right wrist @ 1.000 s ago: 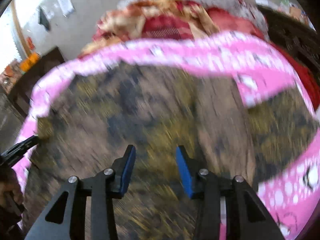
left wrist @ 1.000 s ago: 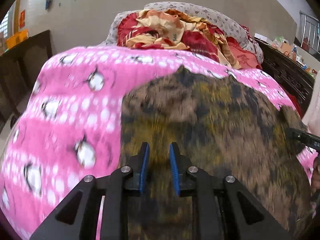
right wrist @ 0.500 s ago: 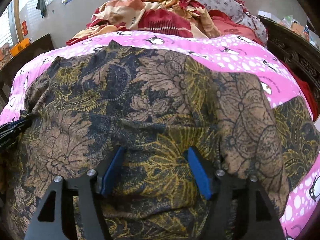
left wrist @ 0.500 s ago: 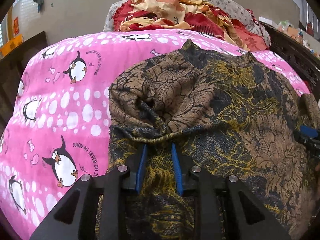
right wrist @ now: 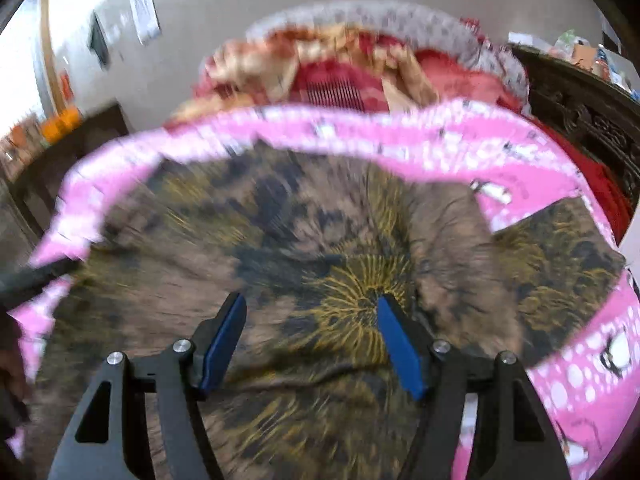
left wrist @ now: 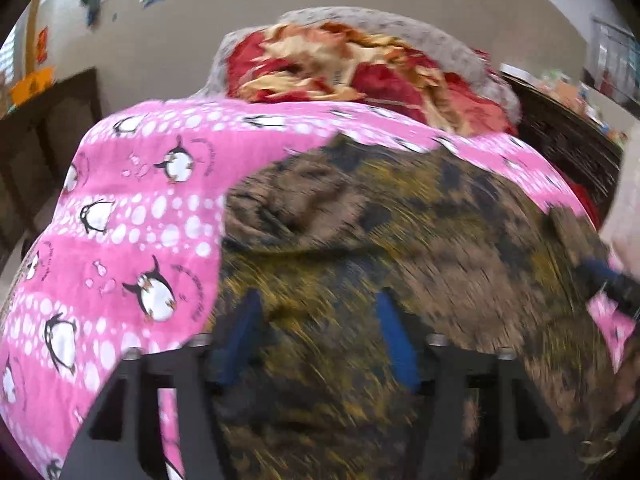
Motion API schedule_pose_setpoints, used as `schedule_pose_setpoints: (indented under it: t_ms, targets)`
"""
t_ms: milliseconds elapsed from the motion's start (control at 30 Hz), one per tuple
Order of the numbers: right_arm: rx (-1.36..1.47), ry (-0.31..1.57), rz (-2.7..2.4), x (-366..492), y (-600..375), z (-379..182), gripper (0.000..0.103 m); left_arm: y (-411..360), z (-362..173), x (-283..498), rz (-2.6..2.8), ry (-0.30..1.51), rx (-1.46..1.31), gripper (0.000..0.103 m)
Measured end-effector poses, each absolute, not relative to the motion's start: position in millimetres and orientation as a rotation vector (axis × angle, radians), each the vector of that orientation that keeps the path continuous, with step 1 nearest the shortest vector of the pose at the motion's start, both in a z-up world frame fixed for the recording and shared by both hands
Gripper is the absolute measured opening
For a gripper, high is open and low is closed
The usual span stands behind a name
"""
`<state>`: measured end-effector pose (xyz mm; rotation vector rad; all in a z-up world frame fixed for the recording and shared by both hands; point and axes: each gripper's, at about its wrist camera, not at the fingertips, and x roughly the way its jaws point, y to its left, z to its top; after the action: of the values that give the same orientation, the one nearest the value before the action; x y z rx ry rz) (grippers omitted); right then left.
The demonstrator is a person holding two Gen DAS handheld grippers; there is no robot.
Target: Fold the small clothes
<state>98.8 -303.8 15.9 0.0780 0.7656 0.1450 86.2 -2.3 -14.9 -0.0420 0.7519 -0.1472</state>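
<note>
Pink cover [left wrist: 132, 216]: it lies on the bed with a penguin print, at the left side of my left view, under the cloth.
Brown cloth [left wrist: 400, 240]: a brown, black and yellow patterned garment, spread on the pink cover in front of both my grippers; both pictures are blurred, so I cannot tell its folds well.
My left gripper [left wrist: 316, 336]: my jaws have just been opening and stand apart now; the cloth lies below and between the blue pads, but they do not press it.
My right gripper [right wrist: 310, 340]: my jaws have been opening too and stand wide; the cloth is under them, nothing is held.
Red and cream bedding [right wrist: 340, 76]: piled behind the pink cover, near the wall.
</note>
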Motion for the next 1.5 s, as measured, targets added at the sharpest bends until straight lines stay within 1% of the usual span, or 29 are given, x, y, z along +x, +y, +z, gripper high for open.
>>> schedule_pose_setpoints:
  t_ms: [67,133,233,367,567,700,733,767,800,867,900,1000,1067,1233,1300,1333,1400,1433,1467,1500]
  targets:
    - [0.074,0.741,0.141,77.5,-312.4,27.1,0.073,-15.4,-34.6,75.0,-0.192,0.769,0.022,0.047]
    - [0.065,0.737,0.115,58.4,-325.8,30.5,0.073,-25.6,-59.2,76.3,-0.193,0.861,0.09,0.049]
    - [0.065,0.738,0.071,34.4,-348.4,30.6,0.073,-19.7,-55.9,82.8,-0.185,0.862,0.044,0.056]
    - [0.112,0.737,-0.029,-3.2,-398.8,25.7,0.074,-13.6,-54.6,86.4,-0.204,0.872,0.007,0.057]
    - [0.3,0.825,-0.263,-38.4,-493.6,-6.9,0.074,-9.4,-54.2,89.4,-0.208,0.878,0.001,0.059]
    - [0.382,0.831,-0.283,-51.3,-511.8,-25.2,0.074,-12.1,-57.7,88.0,-0.217,0.881,-0.007,0.061]
    - [0.369,0.817,-0.283,-52.2,-509.7,-28.1,0.077,-12.8,-58.0,88.3,-0.216,0.881,-0.005,0.061]
    - [0.346,0.803,-0.283,-52.1,-505.8,-31.3,0.084,-12.9,-58.0,88.8,-0.217,0.882,-0.005,0.061]
    - [0.321,0.795,-0.28,-51.2,-501.0,-34.3,0.087,-12.7,-57.7,89.3,-0.218,0.881,-0.007,0.061]
    - [0.242,0.795,-0.288,-47.2,-487.6,-40.3,0.1,-13.4,-57.7,89.5,-0.218,0.881,-0.007,0.061]
    - [0.203,0.813,-0.294,-44.0,-481.2,-43.1,0.103,-13.0,-57.8,89.5,-0.217,0.881,-0.006,0.061]
    - [0.079,0.897,-0.336,-29.1,-466.0,-47.3,0.103,-12.9,-58.1,89.6,-0.218,0.881,-0.009,0.061]
    - [0.102,0.919,-0.333,-24.2,-469.5,-41.6,0.103,-12.9,-58.1,90.6,-0.219,0.881,-0.009,0.062]
    - [0.245,0.812,-0.312,-17.1,-498.0,-17.6,0.102,-14.5,-58.1,91.1,-0.214,0.881,-0.003,0.062]
    - [0.337,0.74,-0.298,-11.3,-520.5,-7.7,0.101,-15.6,-58.0,91.4,-0.213,0.881,0.0,0.063]
    - [0.394,0.703,-0.282,-8.8,-533.1,-4.9,0.1,-14.5,-58.4,91.5,-0.214,0.881,0.0,0.063]
    - [0.525,0.638,-0.271,-4.9,-563.8,-4.2,0.084,-14.0,-58.6,91.9,-0.216,0.881,-0.004,0.063]
    - [0.605,0.614,-0.251,-0.2,-579.9,-7.5,0.07,-13.8,-58.8,91.9,-0.216,0.881,-0.004,0.063]
    - [0.661,0.605,-0.219,8.2,-591.7,-11.5,0.059,-13.7,-58.7,92.0,-0.216,0.881,-0.005,0.063]
    - [0.689,0.6,-0.203,14.5,-599.1,-15.0,0.056,-13.9,-58.8,92.3,-0.217,0.882,-0.006,0.063]
